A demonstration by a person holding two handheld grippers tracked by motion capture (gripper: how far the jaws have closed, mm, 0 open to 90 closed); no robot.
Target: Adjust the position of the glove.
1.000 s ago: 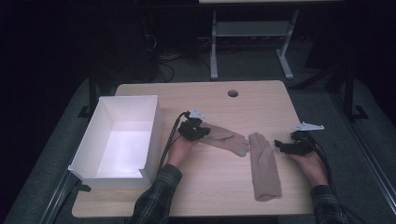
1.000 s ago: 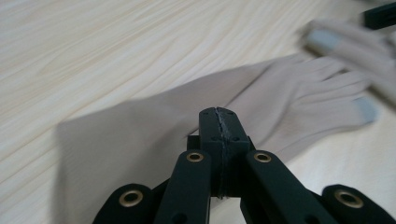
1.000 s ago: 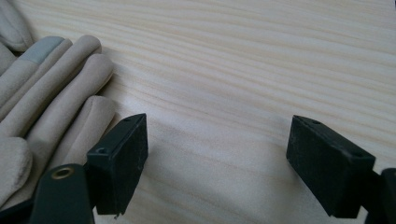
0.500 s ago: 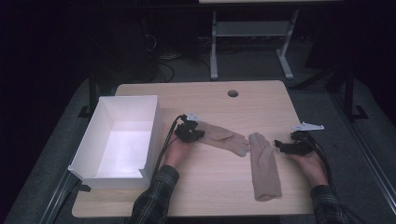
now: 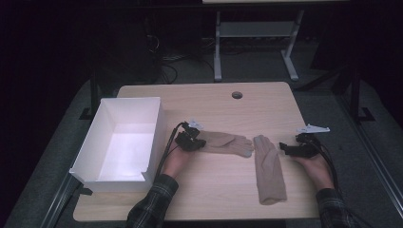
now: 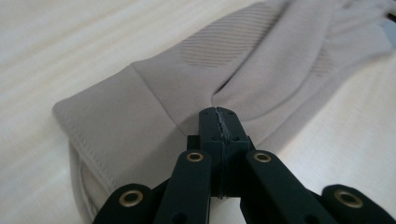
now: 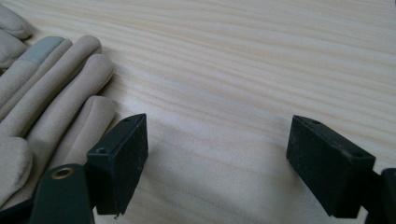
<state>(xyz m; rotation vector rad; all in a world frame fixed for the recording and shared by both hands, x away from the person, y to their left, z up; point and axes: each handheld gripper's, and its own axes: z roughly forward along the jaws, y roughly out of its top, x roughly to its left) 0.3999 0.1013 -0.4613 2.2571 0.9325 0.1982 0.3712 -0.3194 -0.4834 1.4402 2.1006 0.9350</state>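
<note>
Left glove [image 5: 227, 142]: beige knit, lies flat on the table [image 5: 209, 102] just right of the box, cuff toward the left gripper, fingertips pointing at the other glove.
Right glove [image 5: 269, 169]: same make, lies lengthwise toward the near edge, its fingers close to the first glove's fingertips; whether they touch I cannot tell.
Left gripper [image 5: 194, 142]: jaws fully closed and pinching a fold of the left glove [image 6: 243, 70] just past the cuff seam; fabric puckers at the tip.
Right gripper [image 5: 285, 147]: jaws wide apart, nothing between them but bare wood; one jaw sits just beside the right glove's fingers [image 7: 60, 93].
Handling (judgement): light, limp, soft cloth; will drape and sag when lifted, no risk of breakage. Thin layers may slip out of a shallow pinch.
Where to grip (judgement): cuff hem, taking both layers, or across the palm; fingertips are a poorer hold.
Markings: ribbed patch on the palm [image 6: 219, 46]; grey pad on one fingertip [image 7: 42, 49]. No brand or lettering readable.
Box [image 5: 95, 156]: white, open-topped, on the table's left side, empty inside.
Person: both hands on the grippers, plaid sleeve [image 5: 152, 204] at the left forearm.
</note>
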